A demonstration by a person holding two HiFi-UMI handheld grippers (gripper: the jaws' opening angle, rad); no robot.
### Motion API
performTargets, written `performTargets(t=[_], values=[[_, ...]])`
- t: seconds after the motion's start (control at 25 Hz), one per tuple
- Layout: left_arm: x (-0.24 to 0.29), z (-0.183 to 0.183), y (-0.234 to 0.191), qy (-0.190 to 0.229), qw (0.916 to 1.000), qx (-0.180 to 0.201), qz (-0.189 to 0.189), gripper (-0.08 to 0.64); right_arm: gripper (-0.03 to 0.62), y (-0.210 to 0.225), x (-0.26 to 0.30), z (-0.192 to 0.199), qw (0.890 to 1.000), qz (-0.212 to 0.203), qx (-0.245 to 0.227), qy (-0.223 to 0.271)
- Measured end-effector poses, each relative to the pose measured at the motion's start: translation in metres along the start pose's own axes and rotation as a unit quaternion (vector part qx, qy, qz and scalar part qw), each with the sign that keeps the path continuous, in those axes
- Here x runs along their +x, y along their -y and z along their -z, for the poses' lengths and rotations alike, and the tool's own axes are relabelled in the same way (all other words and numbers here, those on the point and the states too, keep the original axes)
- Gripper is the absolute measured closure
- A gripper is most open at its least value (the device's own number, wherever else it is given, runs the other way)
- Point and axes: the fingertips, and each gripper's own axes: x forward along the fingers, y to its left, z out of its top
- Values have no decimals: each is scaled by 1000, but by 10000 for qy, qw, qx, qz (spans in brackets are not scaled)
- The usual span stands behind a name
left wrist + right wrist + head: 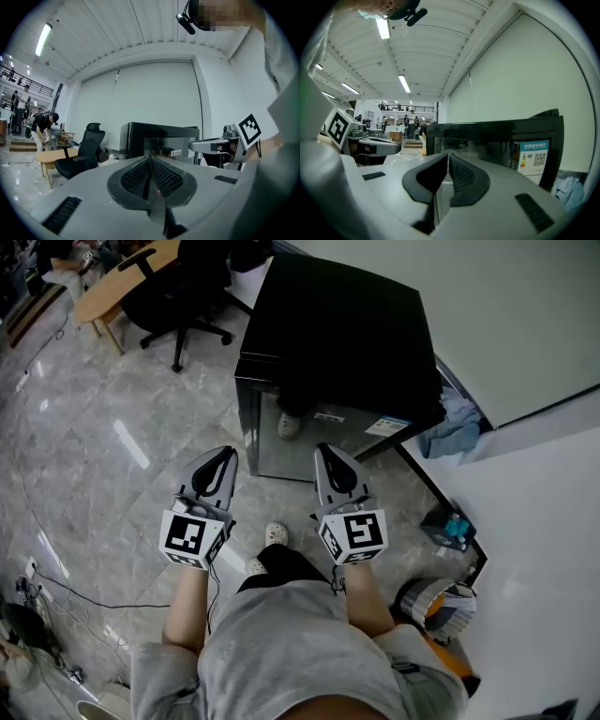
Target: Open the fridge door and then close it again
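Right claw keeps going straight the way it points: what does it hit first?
Probably the fridge door. The right claw, shut and empty, aims at its glossy front, left of the energy label. Nothing shows in between, though depth is hard to judge.

This is a large open-plan office or lab hall. A polished stone-tile floor (94, 446) carries a black swivel office chair (178, 296) beside a wooden desk (112, 287), and a small black fridge (342, 334) stands against a white wall (506, 324). Strip lights (43, 39) run along a high ribbed ceiling. A railed upper level (412, 109) overlooks the hall, with people (21, 105) in the background.
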Motion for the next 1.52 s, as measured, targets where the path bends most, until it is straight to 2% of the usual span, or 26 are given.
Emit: performTargets(t=[0.2,0.56,0.8,0.96,1.12,1.36,1.52], values=[[11,31,-7,-376,9991,-216,-26,545,568,10,10,32,9993,80,80,-355],[21,88,-11,-1000,9942,-386,-32,544,568,20,14,88,9950,174,271,-943],[31,114,-17,-1312,9905,-418,-4,541,568,21,17,105,9930,150,355,-1118],[45,125,-25,-1504,9878,-378,161,458,568,22,22,107,9928,117,349,-1142],[62,134,-35,-1708,9845,-240,321,426,568,24,25,109,9925,75,338,-1170],[89,143,-44,-1993,9770,-64,751,399,568,24,30,114,9914,37,340,-1260],[102,145,-44,-1996,9757,5,903,390,566,27,31,116,9910,16,337,-1298]])
